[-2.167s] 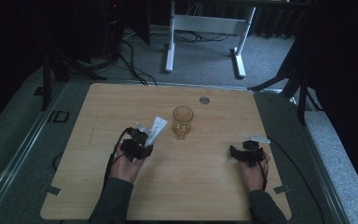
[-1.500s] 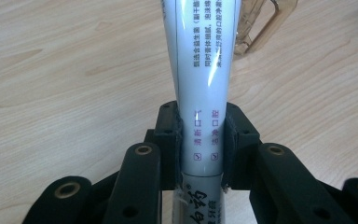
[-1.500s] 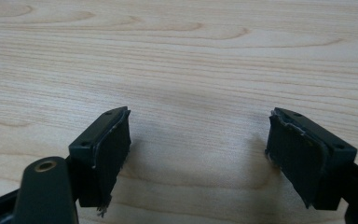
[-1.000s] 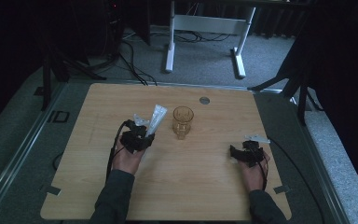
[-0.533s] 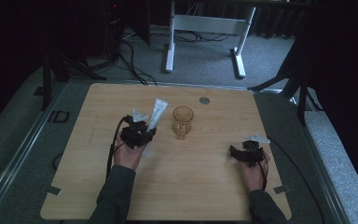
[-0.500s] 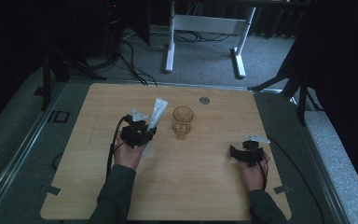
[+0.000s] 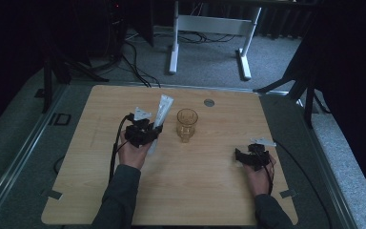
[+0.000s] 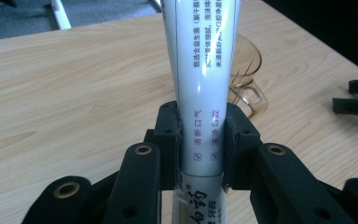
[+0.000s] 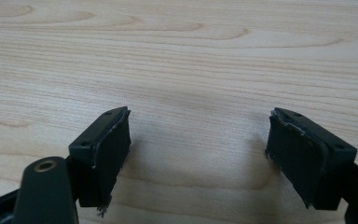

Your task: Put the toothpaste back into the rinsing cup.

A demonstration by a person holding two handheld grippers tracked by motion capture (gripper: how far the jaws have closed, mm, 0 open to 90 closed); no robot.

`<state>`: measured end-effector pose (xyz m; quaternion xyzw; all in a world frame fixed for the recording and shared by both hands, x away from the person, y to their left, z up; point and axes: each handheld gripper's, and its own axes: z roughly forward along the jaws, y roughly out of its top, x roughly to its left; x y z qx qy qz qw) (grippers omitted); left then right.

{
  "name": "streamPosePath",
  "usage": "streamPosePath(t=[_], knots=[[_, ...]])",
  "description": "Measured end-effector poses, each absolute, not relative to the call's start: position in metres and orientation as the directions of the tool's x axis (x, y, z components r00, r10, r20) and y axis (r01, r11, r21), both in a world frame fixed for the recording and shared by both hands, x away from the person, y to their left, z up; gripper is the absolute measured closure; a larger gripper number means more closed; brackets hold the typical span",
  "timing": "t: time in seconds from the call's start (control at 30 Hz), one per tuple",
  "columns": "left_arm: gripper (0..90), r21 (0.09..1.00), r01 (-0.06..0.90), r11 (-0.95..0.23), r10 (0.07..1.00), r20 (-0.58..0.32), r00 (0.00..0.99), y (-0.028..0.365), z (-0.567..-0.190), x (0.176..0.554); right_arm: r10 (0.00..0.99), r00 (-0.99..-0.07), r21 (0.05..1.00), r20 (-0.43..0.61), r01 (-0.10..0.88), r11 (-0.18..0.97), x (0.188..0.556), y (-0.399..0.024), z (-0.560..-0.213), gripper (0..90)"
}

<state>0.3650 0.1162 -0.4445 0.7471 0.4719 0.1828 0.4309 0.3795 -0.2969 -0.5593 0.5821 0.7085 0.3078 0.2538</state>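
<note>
From above, the high view lays out the whole wooden bench [image 7: 209,191]: the left gripper [image 7: 143,133] holds a white tube [image 7: 161,110] left of centre, an amber glass [image 7: 187,125] stands just beside it to the right, and the right gripper [image 7: 251,157] rests well apart near the right edge. The tube's long axis runs away from the person, its flat crimped end tipped slightly toward the glass.

Up close, the left gripper view gives what the high view cannot — the tube [image 8: 200,84] is glossy white with small printed characters, some purple, and the left gripper [image 8: 200,140] has its fingers [image 8: 169,135] clamped on its sides; the glass [image 8: 248,79] sits behind it.

Along the right gripper view, the right gripper [image 9: 198,149] has its fingers [image 9: 107,154] wide apart over bare wood grain — nothing between them.
</note>
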Motion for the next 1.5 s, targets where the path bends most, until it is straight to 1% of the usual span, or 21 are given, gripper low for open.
streamPosePath(t=[0.33, 0.87, 1.5], knots=[[71.1, 0.837, 0.515, -0.185, 0.853, -0.124, 0.508, 0.109, -0.438, 0.371, 0.981, -0.196, 0.732, -0.002, 0.668, 0.135, 0.380, -0.297, -0.559, 21.3], [71.2, 0.861, 0.488, -0.139, 0.837, -0.161, 0.523, 0.099, -0.436, 0.380, 0.980, -0.197, 0.731, -0.002, 0.669, 0.136, 0.380, -0.297, -0.559, 21.3], [71.2, 0.880, 0.460, -0.120, 0.835, -0.161, 0.527, 0.096, -0.434, 0.392, 0.980, -0.197, 0.732, -0.002, 0.668, 0.136, 0.380, -0.297, -0.559, 21.3]])
